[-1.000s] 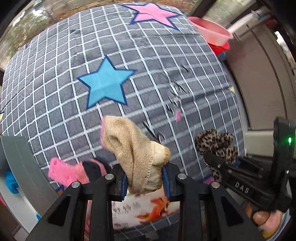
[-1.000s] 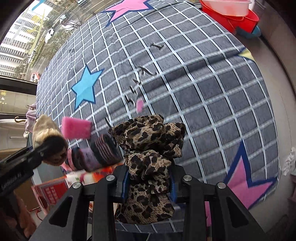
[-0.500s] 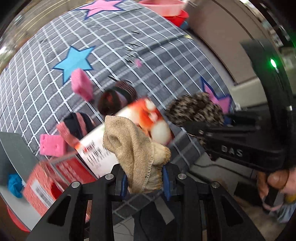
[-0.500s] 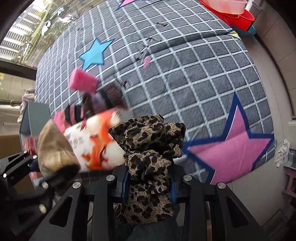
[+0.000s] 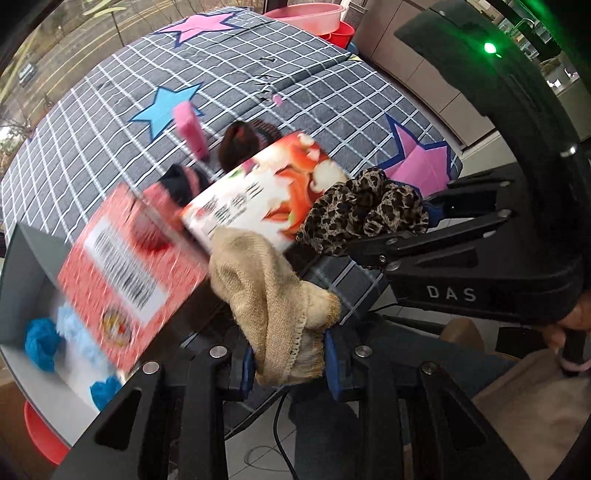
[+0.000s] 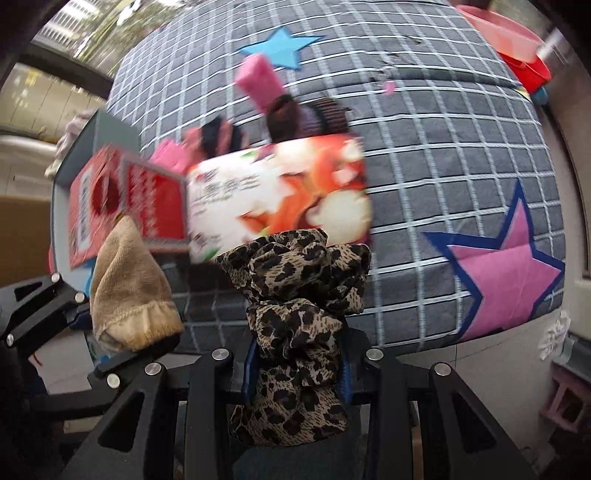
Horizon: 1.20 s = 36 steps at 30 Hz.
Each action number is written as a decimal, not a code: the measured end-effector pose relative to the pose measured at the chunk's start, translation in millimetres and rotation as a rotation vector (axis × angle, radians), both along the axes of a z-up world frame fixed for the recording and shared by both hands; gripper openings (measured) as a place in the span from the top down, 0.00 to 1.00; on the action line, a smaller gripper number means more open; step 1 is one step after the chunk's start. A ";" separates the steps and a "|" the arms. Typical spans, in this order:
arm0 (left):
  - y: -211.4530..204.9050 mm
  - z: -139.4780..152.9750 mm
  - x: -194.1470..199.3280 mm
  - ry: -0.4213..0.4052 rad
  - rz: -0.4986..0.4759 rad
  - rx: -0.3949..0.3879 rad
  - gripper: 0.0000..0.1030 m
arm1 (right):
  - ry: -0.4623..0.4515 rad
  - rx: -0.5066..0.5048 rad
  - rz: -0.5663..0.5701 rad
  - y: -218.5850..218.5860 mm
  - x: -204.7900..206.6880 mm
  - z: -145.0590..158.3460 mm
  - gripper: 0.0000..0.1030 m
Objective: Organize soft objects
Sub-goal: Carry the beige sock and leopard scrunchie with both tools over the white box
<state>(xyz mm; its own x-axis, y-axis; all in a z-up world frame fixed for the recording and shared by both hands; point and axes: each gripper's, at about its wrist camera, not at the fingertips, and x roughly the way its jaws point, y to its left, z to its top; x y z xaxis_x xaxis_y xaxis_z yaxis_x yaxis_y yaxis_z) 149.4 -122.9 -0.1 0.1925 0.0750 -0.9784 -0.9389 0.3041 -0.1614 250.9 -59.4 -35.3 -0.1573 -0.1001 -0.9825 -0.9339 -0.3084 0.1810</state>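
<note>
My left gripper [image 5: 288, 369] is shut on a beige knitted sock [image 5: 269, 302], held off the table's near edge; it also shows in the right wrist view [image 6: 129, 295]. My right gripper [image 6: 295, 373] is shut on a leopard-print scrunchie [image 6: 295, 295], seen from the left wrist too [image 5: 362, 214]. Both hang beside each other in front of the grey checked tablecloth [image 5: 295, 74]. On the cloth lie a pink sponge [image 5: 188, 125], dark rolled socks [image 5: 243, 138] and a black-and-pink sock [image 5: 184, 181].
A red and white printed box [image 5: 258, 192] and a red box [image 5: 122, 277] sit at the table's near edge. A grey bin [image 5: 33, 280] with blue and light soft items stands at left. Pink and red basins [image 5: 314, 18] stand at the far edge.
Both grippers have drawn back from the table toward its near edge and lowered, still holding their items. The boxes and bin now fill more of the view.
</note>
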 end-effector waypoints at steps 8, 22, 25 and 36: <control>-31.4 4.2 -29.9 -0.007 0.061 0.022 0.68 | -0.011 -0.003 0.148 -22.3 -42.1 0.7 0.66; -71.6 23.4 -100.1 -0.013 0.307 0.086 0.68 | 0.047 -0.021 0.424 -68.1 -114.6 9.6 0.66; -81.2 30.2 -123.2 -0.013 0.398 0.101 0.68 | 0.067 -0.017 0.467 -74.7 -128.8 14.8 0.66; -105.4 41.6 -211.6 0.032 0.774 0.151 0.68 | 0.131 0.018 0.563 -80.7 -182.7 39.5 0.66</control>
